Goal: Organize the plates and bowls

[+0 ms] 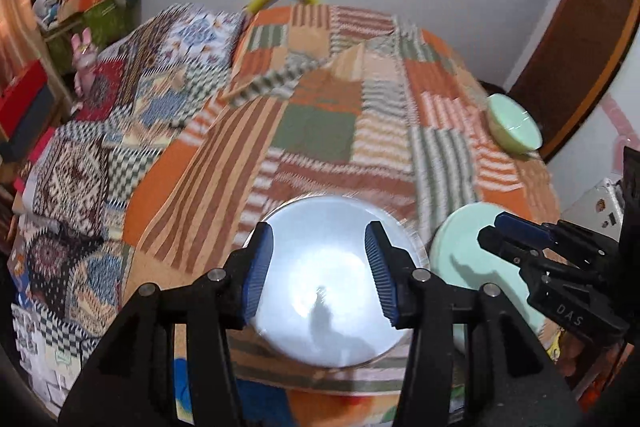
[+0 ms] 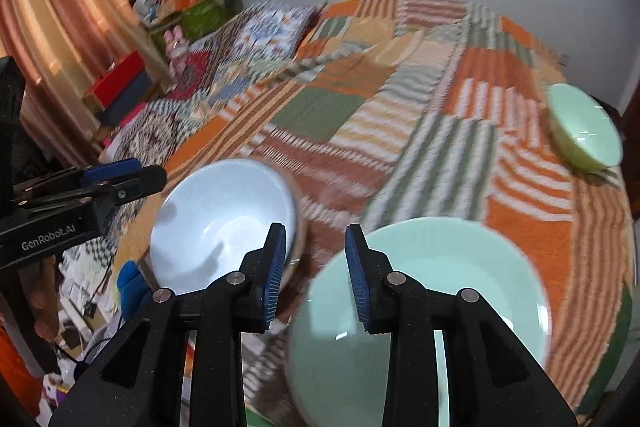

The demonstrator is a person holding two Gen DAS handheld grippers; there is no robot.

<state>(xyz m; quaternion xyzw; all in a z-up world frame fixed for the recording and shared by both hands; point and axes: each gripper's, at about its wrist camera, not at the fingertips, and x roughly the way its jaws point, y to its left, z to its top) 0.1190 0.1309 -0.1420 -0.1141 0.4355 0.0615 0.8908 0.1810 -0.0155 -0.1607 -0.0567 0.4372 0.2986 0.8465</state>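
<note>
The white bowl [image 1: 332, 283] is sitting on the patchwork bed cover [image 1: 316, 131], and the left tongs [image 1: 319, 269] are hovering above it with jaws apart, gripping nothing. Just beside the white bowl, the large green bowl [image 2: 452, 291] is lying under the right tongs [image 2: 316, 277], also spread apart. The small green bowl [image 2: 584, 129] is sitting well away from the white bowl, by the bed's far edge.

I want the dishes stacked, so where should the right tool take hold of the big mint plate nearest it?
Grip the mint plate by its near left rim, coming in low from the near side. It lies flat on the patchwork blanket, so only the raised edge offers a pinch. The right tool is open with one finger already over that rim.
</note>
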